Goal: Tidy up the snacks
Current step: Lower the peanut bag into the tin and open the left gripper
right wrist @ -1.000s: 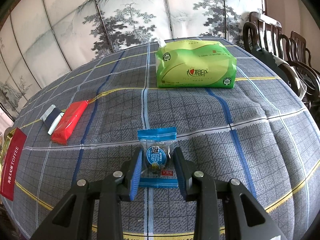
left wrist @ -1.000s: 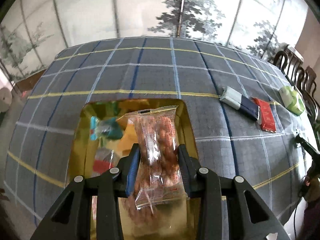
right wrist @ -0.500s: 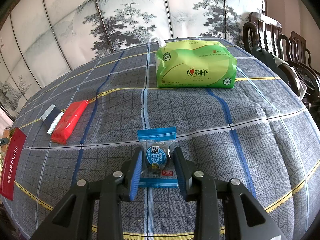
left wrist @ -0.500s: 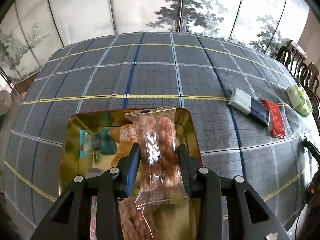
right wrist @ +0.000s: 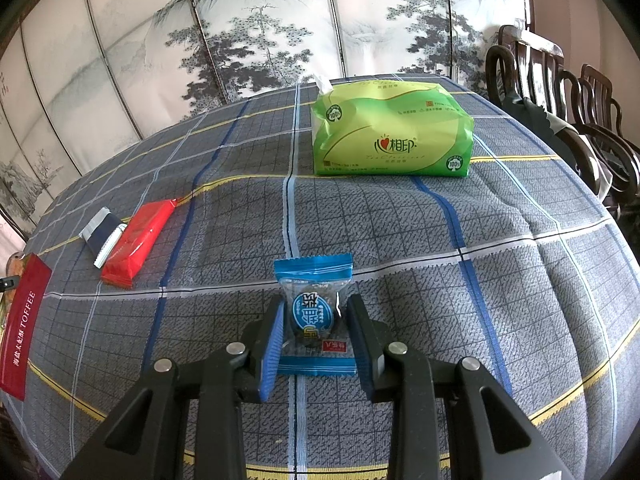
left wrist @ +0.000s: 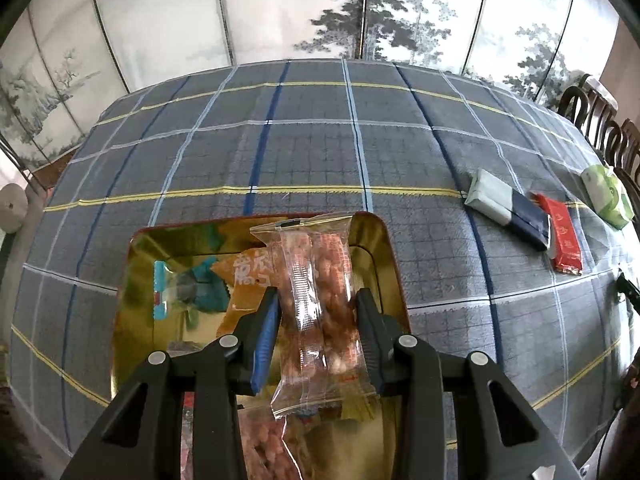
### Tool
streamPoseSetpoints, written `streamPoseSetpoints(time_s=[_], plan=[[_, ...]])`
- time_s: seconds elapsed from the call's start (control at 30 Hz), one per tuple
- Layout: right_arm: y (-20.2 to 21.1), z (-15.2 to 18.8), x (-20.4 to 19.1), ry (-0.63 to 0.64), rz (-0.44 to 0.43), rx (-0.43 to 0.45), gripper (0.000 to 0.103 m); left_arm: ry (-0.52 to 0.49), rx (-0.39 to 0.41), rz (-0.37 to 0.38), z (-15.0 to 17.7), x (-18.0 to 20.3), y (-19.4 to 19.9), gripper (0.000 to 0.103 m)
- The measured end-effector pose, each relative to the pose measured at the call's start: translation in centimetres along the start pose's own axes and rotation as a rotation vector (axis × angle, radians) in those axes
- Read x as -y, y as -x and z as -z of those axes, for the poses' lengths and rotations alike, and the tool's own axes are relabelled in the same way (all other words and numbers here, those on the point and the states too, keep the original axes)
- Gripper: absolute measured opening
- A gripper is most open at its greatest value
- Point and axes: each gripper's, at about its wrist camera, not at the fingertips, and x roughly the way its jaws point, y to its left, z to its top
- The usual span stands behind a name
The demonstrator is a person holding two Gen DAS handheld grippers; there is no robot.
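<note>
Left hand-held gripper (left wrist: 318,330) clamped on clear peanut packet (left wrist: 316,300) over open gold tin (left wrist: 384,248), presumably for dropping in with snacks already there; right hand-held gripper (right wrist: 315,330) pinched blue candy packet (right wrist: 314,312) low over plaid surface (right wrist: 480,280), likely queued next.

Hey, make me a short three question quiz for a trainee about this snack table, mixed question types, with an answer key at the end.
1. True or false: the left tongs hold a clear packet of peanuts over the gold tin.
2. Multiple choice: what do the right tongs grip? A) the red bar B) the blue-wrapped candy C) the tissue pack
3. Fill the blank: the red bar lies right beside a ____ and white bar.

Key:
1. True.
2. B, the blue-wrapped candy; the green tissue pack sits farther back on the checked tablecloth.
3. Navy.
</note>
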Motion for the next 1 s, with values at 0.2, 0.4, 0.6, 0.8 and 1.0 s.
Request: streamPoseSetpoints(time_s=[0.2, 0.4, 0.6, 0.8, 1.0], plan=[[0.0, 0.0, 0.0, 0.0, 0.0, 0.0, 0.031, -0.002, -0.008, -0.007, 0.1, 0.2, -0.5, 0.034], [0.0, 0.0, 0.0, 0.001, 0.001, 0.0, 0.031, -0.008, -0.01, -0.017, 0.3, 0.4, -0.8, 0.035], [0.0, 0.0, 0.0, 0.001, 0.001, 0.0, 0.031, -0.031, -0.001, -0.037, 0.4, 0.9, -0.7, 0.036], [0.0, 0.0, 0.0, 0.002, 0.001, -0.001, 0.031, -0.042, 0.031, -0.078, 0.8, 1.1, 0.0, 0.045], [0.0, 0.0, -0.1, 0.002, 0.002, -0.001, 0.031, -0.06, 0.088, -0.144, 1.6, 1.5, 1.8, 0.053]])
